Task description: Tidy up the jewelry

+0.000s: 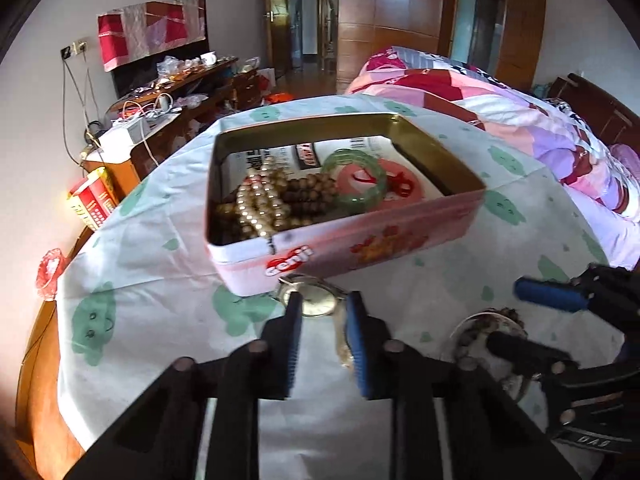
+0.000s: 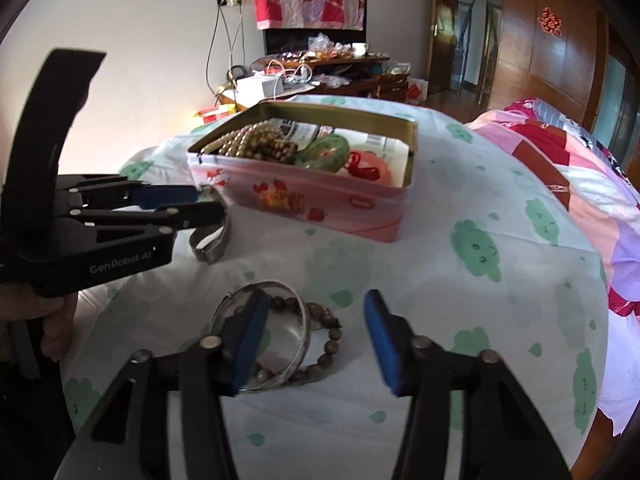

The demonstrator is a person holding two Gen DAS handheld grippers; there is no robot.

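Closing narrowly around the watch (image 1: 316, 300) that lies at 6 o'clock of the pink tin (image 1: 352, 240), the left gripper (image 1: 325, 300) seems in the pick-up step, while the right gripper (image 2: 316, 308) hangs wide open and empty over the silver bangle (image 2: 280, 320), so next I expect a lift into the tin.

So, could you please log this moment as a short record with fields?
container: pink tin, lid off, on the cloth-covered table
inside tin: pearl strand, brown beads, green bangle
outside tin: wristwatch, silver bangle, wooden bead bracelet
left tool: fingers either side of the wristwatch, grip not confirmed
right tool: open, above the silver bangle and bead bracelet
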